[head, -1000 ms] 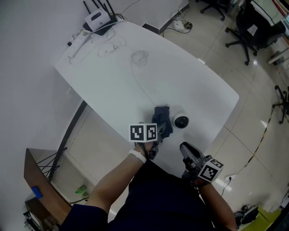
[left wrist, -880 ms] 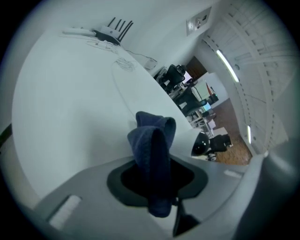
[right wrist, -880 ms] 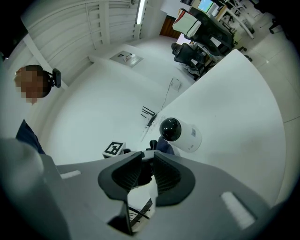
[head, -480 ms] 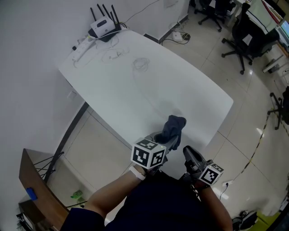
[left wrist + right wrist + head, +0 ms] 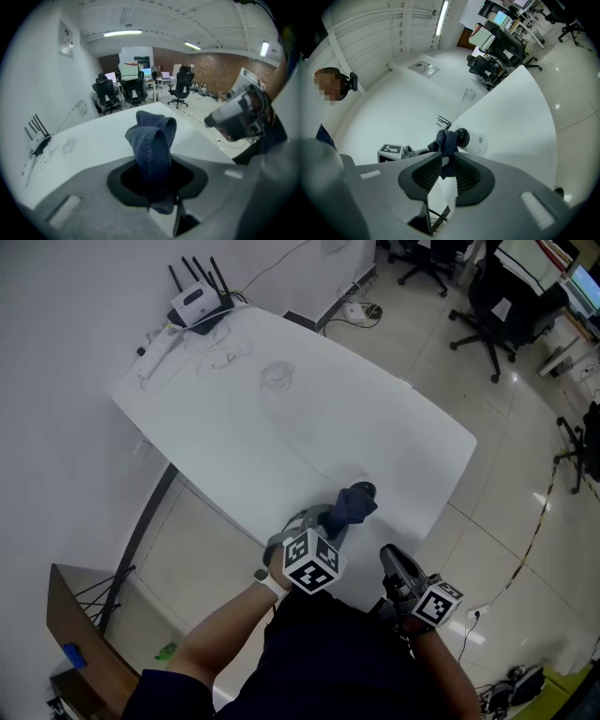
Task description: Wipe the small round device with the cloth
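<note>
Cloth (image 5: 152,145), soft and bunched, is clamped in the left tongs (image 5: 155,185) and held at the device (image 5: 474,142) near the bench (image 5: 281,427) edge. The device is judged light, smooth and liable to slide, so it is best steadied by its white body. The right tongs (image 5: 447,172) are slightly parted and empty.

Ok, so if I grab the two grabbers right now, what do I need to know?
Left gripper: shut on the blue cloth.
Right gripper: open, nothing in it, off the near edge of the white table.
Small round device: on the table near that edge, right by the cloth; I cannot tell if they touch.
Done: cloth is in hand.
Left: wipe the device.
</note>
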Demonstrator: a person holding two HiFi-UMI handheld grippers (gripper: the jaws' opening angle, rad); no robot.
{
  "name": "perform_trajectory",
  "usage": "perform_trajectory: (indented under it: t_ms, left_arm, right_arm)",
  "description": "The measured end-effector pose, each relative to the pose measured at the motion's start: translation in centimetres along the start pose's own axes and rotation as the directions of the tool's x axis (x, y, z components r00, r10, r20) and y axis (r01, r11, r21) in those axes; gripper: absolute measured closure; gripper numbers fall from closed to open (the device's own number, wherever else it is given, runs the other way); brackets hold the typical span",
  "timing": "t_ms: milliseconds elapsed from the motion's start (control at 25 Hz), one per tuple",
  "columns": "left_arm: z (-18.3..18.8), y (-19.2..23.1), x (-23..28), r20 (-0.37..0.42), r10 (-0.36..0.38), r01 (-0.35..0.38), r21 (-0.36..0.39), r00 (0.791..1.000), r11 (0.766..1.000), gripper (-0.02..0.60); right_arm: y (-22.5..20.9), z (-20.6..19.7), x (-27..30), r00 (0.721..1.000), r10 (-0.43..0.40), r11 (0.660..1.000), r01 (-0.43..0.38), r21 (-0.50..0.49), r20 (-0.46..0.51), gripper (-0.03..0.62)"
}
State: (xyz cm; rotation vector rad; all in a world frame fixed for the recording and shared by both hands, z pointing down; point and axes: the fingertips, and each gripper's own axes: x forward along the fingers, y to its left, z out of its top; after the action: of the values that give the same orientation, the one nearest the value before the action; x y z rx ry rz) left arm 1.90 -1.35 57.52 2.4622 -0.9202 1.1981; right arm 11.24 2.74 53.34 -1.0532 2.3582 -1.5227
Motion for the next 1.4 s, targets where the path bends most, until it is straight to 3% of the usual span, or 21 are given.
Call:
perform_trajectory:
  t_ms: [200, 280, 400, 640, 760, 840, 960, 1040, 1120, 1320, 1400]
  left_arm:
    - [-3.2, -0.6, 2.0, -0.134, -0.090, 0.078, -0.093, 0.987, 0.993, 0.472]
    - [-4.1, -0.4, 2.7, -0.200, -0.122, 0.106, -0.091, 0.972, 0.990, 0.472]
    - [-6.0, -0.1, 3.4, -0.346, -0.172, 0.169, -0.039, 0.922, 0.985, 0.472]
    - [-8.8, 1.1, 4.2, -0.573, -0.224, 0.273, 0.000, 0.788, 0.962, 0.472]
    - [-9.1, 1.3, 4.5, -0.608, -0.220, 0.272, -0.007, 0.763, 0.962, 0.472]
    - [-8.8, -0.1, 4.6, -0.578, -0.289, 0.284, -0.102, 0.763, 0.953, 0.472]
    - [-8.2, -2.7, 4.6, -0.468, -0.433, 0.303, -0.328, 0.770, 0.895, 0.471]
    - [-7.8, -3.0, 4.6, -0.399, -0.463, 0.293, -0.418, 0.791, 0.860, 0.471]
    - [-7.3, -3.7, 4.6, -0.343, -0.496, 0.303, -0.482, 0.798, 0.822, 0.472]
    - [-4.9, -7.9, 4.4, -0.192, -0.628, 0.431, -0.576, 0.754, 0.694, 0.471]
    - [-2.8, -9.4, 4.2, -0.076, -0.675, 0.506, -0.601, 0.734, 0.618, 0.472]
  right_arm:
    - [-0.8, -0.1, 0.1, 1.000, -0.009, 0.999, 0.009, 0.035, 0.001, 0.513]
    - [-1.2, -0.2, 0.3, 1.000, -0.007, 0.999, 0.007, 0.040, -0.003, 0.513]
    - [-1.5, -0.1, 0.7, 1.000, -0.006, 0.999, 0.007, 0.049, -0.008, 0.513]
    - [-1.8, 0.9, 1.1, 1.000, -0.005, 0.999, 0.004, 0.038, 0.014, 0.513]
    - [-2.0, 1.4, 0.3, 0.999, -0.016, 0.999, 0.014, 0.037, 0.038, 0.514]
    - [-2.3, 1.3, -0.6, 0.998, -0.026, 0.999, 0.024, 0.039, 0.051, 0.516]
    - [-2.5, 0.9, -1.5, 0.997, -0.044, 0.998, 0.042, 0.040, 0.058, 0.517]
    - [-2.5, 0.5, -1.6, 0.997, -0.046, 0.998, 0.044, 0.037, 0.057, 0.517]
    - [-2.3, 0.2, -1.7, 0.997, -0.054, 0.998, 0.052, 0.040, 0.054, 0.517]
    - [-2.3, 0.2, -1.9, 0.996, -0.064, 0.997, 0.062, 0.042, 0.063, 0.517]
    - [-2.5, 0.6, -2.1, 0.995, -0.069, 0.997, 0.067, 0.032, 0.069, 0.517]
